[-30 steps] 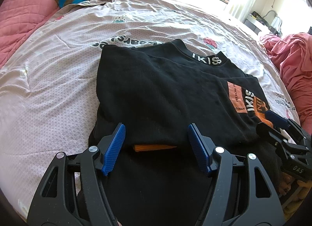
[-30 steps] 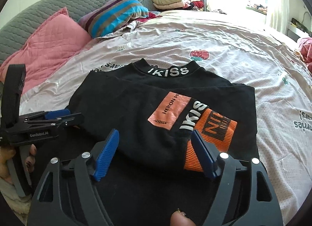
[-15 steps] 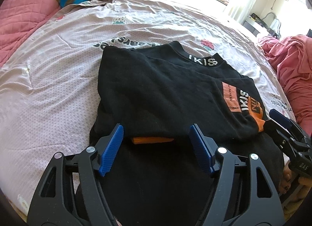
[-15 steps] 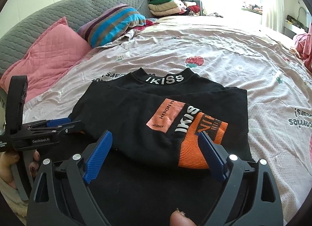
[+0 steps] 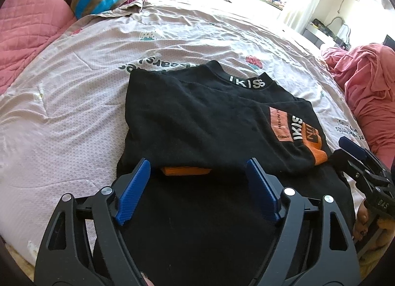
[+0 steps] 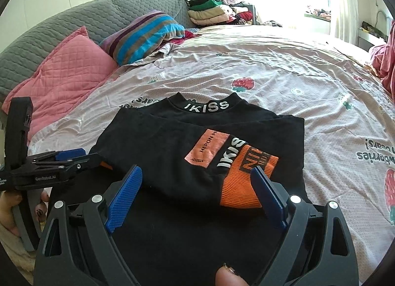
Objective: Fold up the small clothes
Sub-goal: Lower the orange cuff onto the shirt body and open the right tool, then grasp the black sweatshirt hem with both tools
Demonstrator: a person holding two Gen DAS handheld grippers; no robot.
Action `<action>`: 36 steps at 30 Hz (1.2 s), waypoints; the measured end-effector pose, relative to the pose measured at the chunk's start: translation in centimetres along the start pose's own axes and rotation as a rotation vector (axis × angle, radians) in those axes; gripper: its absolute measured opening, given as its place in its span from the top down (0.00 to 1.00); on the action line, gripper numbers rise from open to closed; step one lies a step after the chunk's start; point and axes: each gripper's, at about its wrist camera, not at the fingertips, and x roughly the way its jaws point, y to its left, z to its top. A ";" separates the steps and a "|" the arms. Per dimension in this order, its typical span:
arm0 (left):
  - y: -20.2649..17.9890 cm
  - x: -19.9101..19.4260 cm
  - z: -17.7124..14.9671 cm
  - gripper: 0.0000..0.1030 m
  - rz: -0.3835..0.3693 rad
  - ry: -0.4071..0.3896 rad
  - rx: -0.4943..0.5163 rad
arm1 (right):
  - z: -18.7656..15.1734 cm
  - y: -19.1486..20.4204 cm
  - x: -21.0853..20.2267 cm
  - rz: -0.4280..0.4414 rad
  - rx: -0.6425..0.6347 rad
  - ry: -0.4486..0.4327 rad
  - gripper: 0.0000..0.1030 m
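Note:
A black sweater with a white-lettered collar lies flat on the bed, both sleeves folded across its front. One orange cuff peeks out just beyond my left gripper, whose jaws are opening with nothing between them, above the sweater's lower part. In the right wrist view the sweater shows its other orange cuff at the right fingertip of my right gripper, which stands open and holds nothing. Each gripper shows in the other's view: the right gripper at the far right, the left gripper at the left.
The sweater rests on a pale strawberry-print bedsheet. A pink pillow and a striped pillow lie by the grey headboard. Folded clothes are stacked behind. A pink blanket is heaped at the right.
Both grippers have drawn back and up from the sweater, and both pairs of jaws stand wider. The sweater has not moved.

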 end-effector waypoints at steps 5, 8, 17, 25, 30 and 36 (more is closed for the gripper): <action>-0.1 -0.9 -0.2 0.23 -0.004 -0.013 0.002 | -0.2 0.1 -0.7 -0.010 -0.011 0.002 0.14; 0.0 -1.6 -0.4 0.12 0.001 -0.021 -0.001 | -0.6 0.1 -1.2 -0.018 -0.024 0.008 0.14; 0.5 -3.6 -1.8 0.09 0.030 -0.033 0.009 | -2.4 -0.6 -2.2 -0.042 -0.030 0.054 0.14; 1.7 -4.8 -4.0 0.09 0.043 -0.018 -0.008 | -4.3 -0.7 -3.0 -0.058 -0.032 0.089 0.14; 3.3 -5.6 -5.9 0.09 0.020 -0.005 -0.045 | -5.2 -0.6 -3.9 -0.070 -0.040 0.100 0.14; 5.3 -7.2 -8.3 0.09 0.005 0.006 -0.086 | -6.0 -0.7 -4.9 -0.098 -0.050 0.108 0.14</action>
